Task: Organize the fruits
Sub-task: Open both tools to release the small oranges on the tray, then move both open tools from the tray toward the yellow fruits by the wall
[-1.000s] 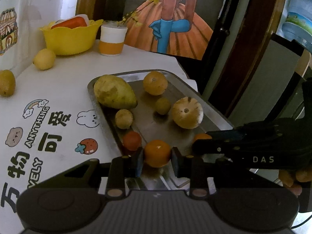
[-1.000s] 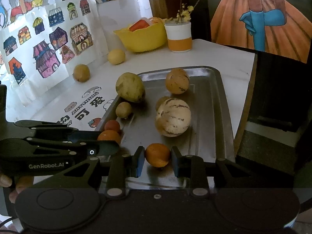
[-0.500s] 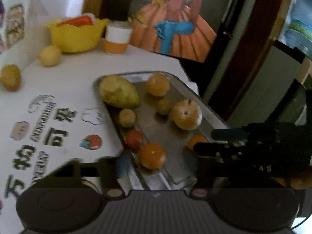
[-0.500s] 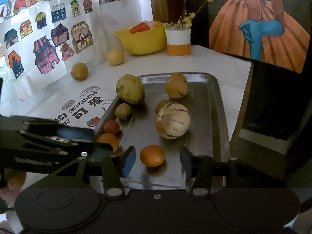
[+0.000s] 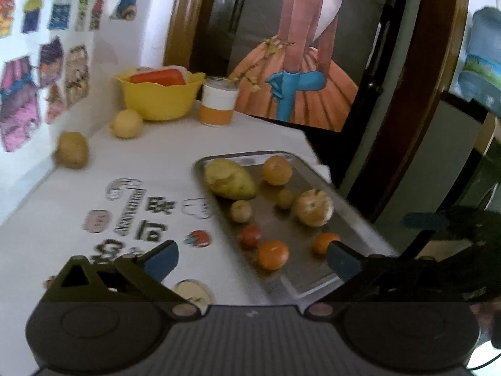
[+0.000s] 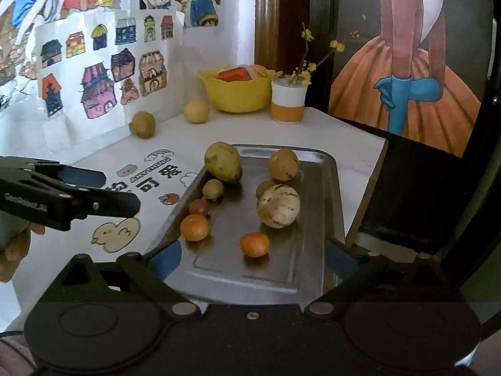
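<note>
A metal tray (image 6: 313, 219) (image 5: 281, 222) holds several fruits: a green-yellow mango (image 6: 223, 166) (image 5: 230, 181), a pale melon (image 6: 278, 206) (image 5: 314, 206), a small tomato (image 6: 199, 207) (image 5: 250, 236) and two oranges at its near end. One orange (image 5: 272, 254) (image 6: 194, 227) lies just ahead of my left gripper (image 5: 252, 260), which is open and empty. The other orange (image 6: 254, 244) (image 5: 325, 242) rests in front of my right gripper (image 6: 253, 258), also open and empty. Both grippers hang above the tray's near edge.
On the white printed tablecloth, a lemon (image 6: 196, 111) (image 5: 126, 123) and a brown round fruit (image 6: 142, 124) (image 5: 71, 149) lie loose by the wall. A yellow bowl (image 6: 238, 94) and a white-and-orange cup (image 6: 288, 101) stand at the back. The table drops off right of the tray.
Both grippers were shut on an orange a second ago. Each has opened, left its orange on the tray, and pulled back and up.
</note>
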Demonstrator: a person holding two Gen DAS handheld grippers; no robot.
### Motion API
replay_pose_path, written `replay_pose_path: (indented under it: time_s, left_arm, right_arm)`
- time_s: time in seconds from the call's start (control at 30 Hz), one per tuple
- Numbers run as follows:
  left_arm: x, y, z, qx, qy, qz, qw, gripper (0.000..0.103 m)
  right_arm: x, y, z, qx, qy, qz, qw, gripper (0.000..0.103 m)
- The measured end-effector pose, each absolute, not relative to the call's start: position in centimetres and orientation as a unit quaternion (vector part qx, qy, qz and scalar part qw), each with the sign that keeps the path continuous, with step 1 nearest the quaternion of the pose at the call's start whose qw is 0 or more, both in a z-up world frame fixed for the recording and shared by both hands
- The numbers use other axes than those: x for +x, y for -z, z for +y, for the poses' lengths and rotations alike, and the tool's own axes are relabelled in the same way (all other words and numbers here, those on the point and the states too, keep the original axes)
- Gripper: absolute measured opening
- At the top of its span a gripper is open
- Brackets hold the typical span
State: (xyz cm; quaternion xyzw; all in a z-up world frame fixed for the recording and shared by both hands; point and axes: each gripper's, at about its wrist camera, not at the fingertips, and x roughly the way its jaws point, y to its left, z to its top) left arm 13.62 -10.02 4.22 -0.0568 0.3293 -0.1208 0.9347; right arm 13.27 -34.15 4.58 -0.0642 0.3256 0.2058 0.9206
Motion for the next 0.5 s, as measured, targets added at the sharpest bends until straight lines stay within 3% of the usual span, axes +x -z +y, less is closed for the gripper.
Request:
replay_pose_path:
  time_s: [0.27, 0.5]
  left_arm:
    - [9.4, -3.4, -7.7, 0.026, 0.099, 0.341, 0.935, 0.103]
    - [7.7, -2.1, -3.5, 0.029, 0.062, 0.404, 0.912, 0.103]
  right_arm:
    - [8.9, -4.0, -33.2, -0.072, -0.186, 0.367, 0.909, 0.102]
    - [7.1, -2.7, -30.0, -0.071, -0.22, 0.421, 0.877, 0.102]
